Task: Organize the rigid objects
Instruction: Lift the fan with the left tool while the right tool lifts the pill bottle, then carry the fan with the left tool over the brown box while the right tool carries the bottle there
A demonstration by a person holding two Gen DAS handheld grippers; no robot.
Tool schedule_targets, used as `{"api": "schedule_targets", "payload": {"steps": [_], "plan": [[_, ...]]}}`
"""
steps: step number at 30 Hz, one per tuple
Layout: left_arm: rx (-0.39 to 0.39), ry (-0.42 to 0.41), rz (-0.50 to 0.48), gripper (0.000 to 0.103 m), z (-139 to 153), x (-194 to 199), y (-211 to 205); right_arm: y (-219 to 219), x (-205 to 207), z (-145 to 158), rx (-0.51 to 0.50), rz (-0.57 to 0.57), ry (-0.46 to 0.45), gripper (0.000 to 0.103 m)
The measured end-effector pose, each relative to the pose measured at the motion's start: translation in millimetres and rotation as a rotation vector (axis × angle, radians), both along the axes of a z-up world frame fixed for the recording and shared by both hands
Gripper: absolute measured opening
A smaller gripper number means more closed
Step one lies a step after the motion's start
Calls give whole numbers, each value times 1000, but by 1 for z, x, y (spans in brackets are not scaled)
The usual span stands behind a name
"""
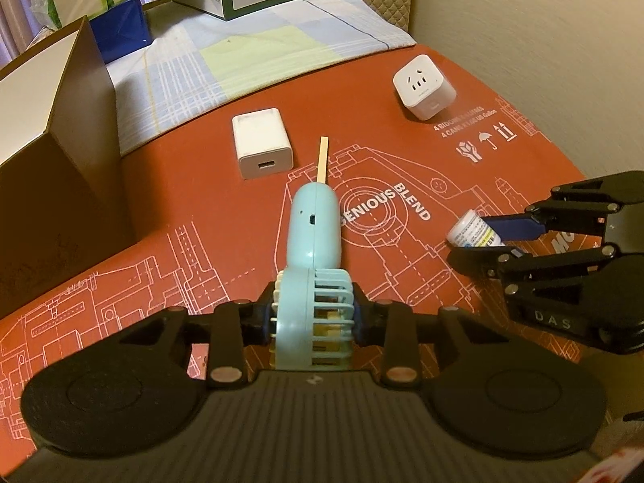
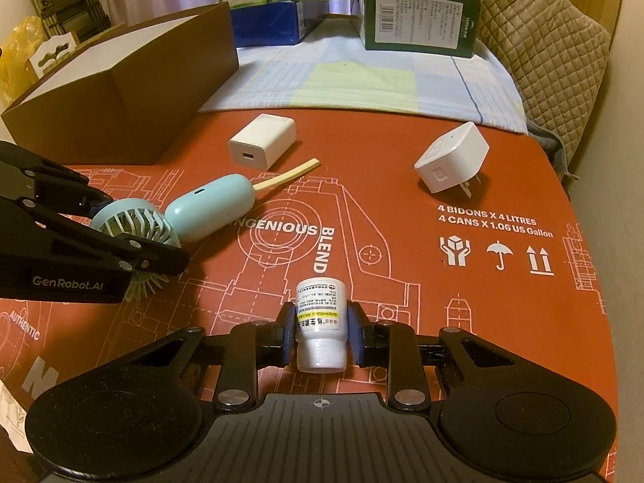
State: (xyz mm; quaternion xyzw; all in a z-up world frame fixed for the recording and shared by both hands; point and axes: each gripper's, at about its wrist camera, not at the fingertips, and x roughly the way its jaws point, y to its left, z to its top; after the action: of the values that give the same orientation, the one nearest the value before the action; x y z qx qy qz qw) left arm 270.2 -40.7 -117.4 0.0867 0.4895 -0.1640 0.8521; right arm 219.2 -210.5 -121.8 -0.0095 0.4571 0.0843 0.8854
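Nearest your left camera, the left gripper [image 1: 314, 314] is closed on the round grille head of a pale blue fan [image 1: 316, 249], its pads pressing both sides of the cage while the handle stretches away from you across the red board [image 1: 201, 265], ending in a thin tan strip. Beside it, your right gripper [image 2: 320, 332] is fully closed around a small white bottle [image 2: 320, 322] lying on its side, cap toward you, the pads on its labelled body. Both things rest on the board, near each other. Farther off lie a white charger [image 2: 263, 141] and, well apart to the right, a white plug cube [image 2: 453, 157]. An open brown box [image 2: 120, 92] stands at the board's far left edge, and it looks the likely home for these things. To do this step well, lift both straight up before travelling, so the fan's long handle does not drag or swing into the charger. The grille is thin plastic, so hold it gently and keep the handle hanging steady. The bottle is smooth and round; keep it level between the pads so it cannot roll out.
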Motion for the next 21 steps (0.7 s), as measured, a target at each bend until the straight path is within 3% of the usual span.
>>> {"api": "schedule_targets", "payload": {"steps": [11, 21], "plan": [[-30, -15, -11, 29, 7, -10, 4, 0, -3, 1, 17, -20, 12, 24], [-72, -51, 6, 29, 27, -16, 13, -1, -5, 21, 54, -43, -33, 24]]}}
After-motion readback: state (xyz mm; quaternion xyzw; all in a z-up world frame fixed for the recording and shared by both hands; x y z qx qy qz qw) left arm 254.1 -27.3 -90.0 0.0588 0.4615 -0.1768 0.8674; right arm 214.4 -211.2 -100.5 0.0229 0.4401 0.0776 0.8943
